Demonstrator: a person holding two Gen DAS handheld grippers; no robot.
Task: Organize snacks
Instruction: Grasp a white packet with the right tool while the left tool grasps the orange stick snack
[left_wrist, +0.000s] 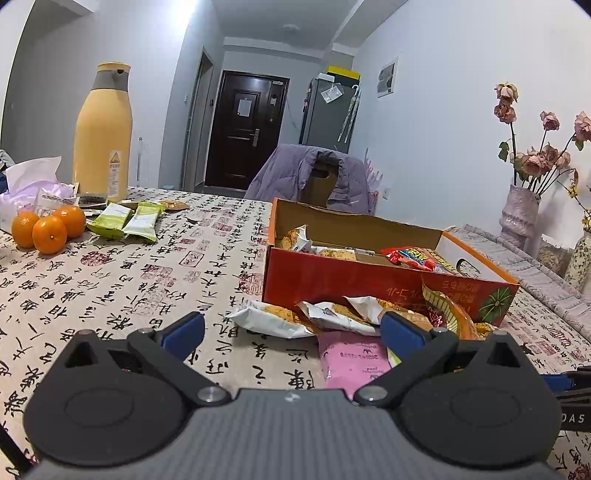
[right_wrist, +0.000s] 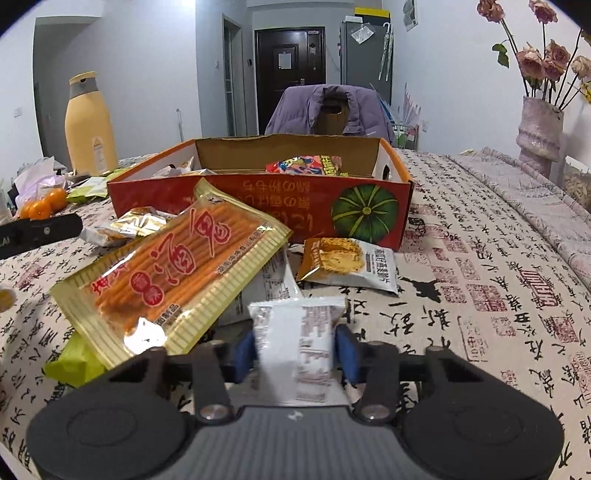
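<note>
Crinkly foil and thin plastic film are what you handle here, so every packet should be light, soft and a little slippery. On your left, the left gripper (left_wrist: 291, 332) stands wide open and empty above the patterned tablecloth (left_wrist: 147, 280), near the pink flat packet (left_wrist: 351, 360). Further right, the big gold-edged bag of orange sticks (right_wrist: 173, 273) leans on other packets; its sticks probably break easily, so take it by the sealed edge. The right gripper (right_wrist: 295, 352) is closed on the small white foil snack packet (right_wrist: 299, 332), just before the red cardboard box (right_wrist: 266, 199). Hold it gently across its flat middle, because the contents may crush.
</note>
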